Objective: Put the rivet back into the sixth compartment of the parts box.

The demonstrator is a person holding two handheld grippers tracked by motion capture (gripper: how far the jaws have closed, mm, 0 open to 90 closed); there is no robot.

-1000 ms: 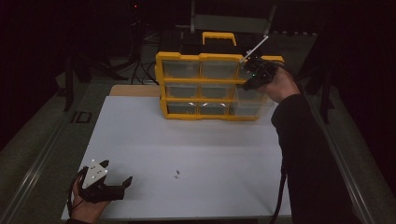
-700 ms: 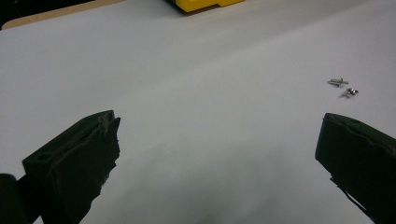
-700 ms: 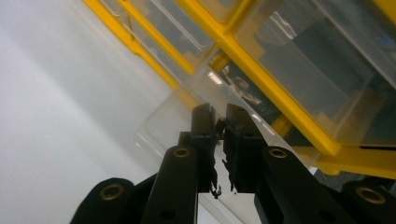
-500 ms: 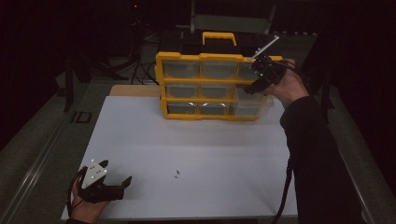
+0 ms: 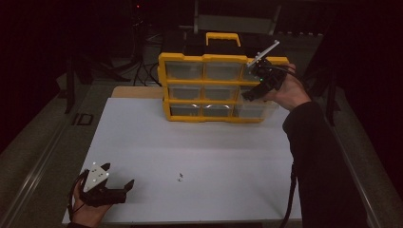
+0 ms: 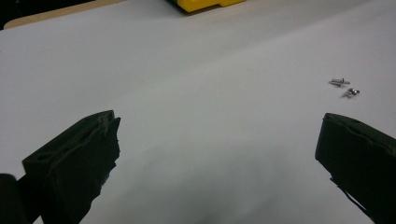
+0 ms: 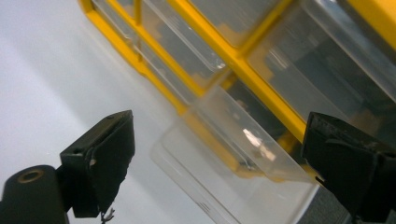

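A yellow organiser (image 5: 209, 59) with clear drawers stands at the back of the white table (image 5: 199, 142). In its right column a low clear drawer (image 5: 254, 110) (image 7: 233, 154) sticks out part way. My right gripper (image 5: 251, 94) (image 7: 217, 144) hovers in front of that column. Its jaws have just been opening and now stand wide apart, pressing on nothing, with the drawer seen beyond them. My left gripper (image 5: 119, 175) (image 6: 217, 140) rests open at the table's near left corner. Two small metal screws (image 5: 180, 177) (image 6: 344, 87) lie on the table to its right.
A yellow carry handle (image 5: 222, 38) tops the organiser. A cable (image 5: 290, 194) hangs from the right sleeve near the table's front right edge. Dark floor and stands surround the table.
The right gripper's jaws have gone from shut to wide open, and the hand has shifted slightly right at the organiser. The left gripper and the screws have not moved.
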